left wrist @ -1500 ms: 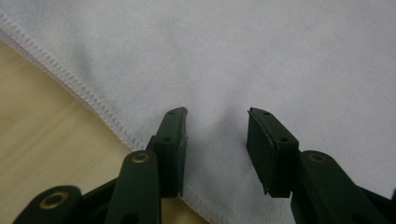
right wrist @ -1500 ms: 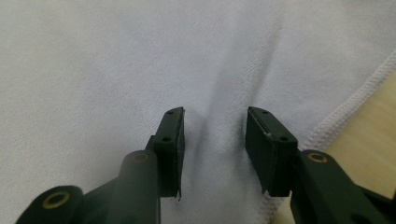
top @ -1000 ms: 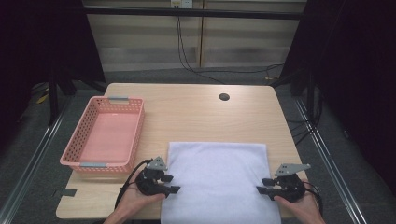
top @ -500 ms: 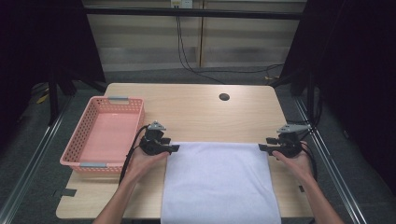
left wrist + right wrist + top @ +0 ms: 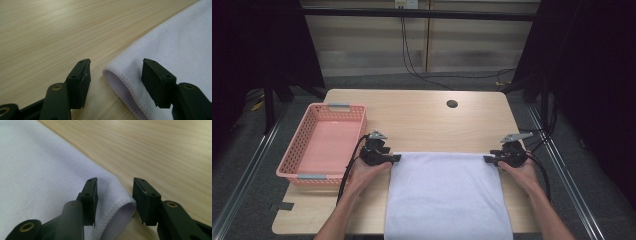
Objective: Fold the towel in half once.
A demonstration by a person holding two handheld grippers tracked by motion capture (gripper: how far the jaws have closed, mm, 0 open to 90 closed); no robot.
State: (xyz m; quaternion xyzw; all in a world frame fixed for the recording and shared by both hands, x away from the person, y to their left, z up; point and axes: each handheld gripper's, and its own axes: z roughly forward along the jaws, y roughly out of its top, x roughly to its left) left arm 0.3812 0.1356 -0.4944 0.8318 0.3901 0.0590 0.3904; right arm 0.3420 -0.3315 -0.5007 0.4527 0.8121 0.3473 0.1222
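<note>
L gripper (image 5: 396,158) and R gripper (image 5: 488,159) sit at the white towel's (image 5: 447,195) far corners w/ jaws apart, corners between them, L just widening, R just narrowing.

A pale lavender-white rectangular microfibre towel (image 5: 447,195) lies flat and smooth on the light wooden worktop (image 5: 422,120), its near end hanging over the front edge, its stitched far corners slightly lifted and curled.

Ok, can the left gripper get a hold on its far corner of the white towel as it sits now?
Probably yes. The left gripper is open with the white towel's folded corner already between its fingers, nothing blocking; the pads are not yet pressing on it.
</note>
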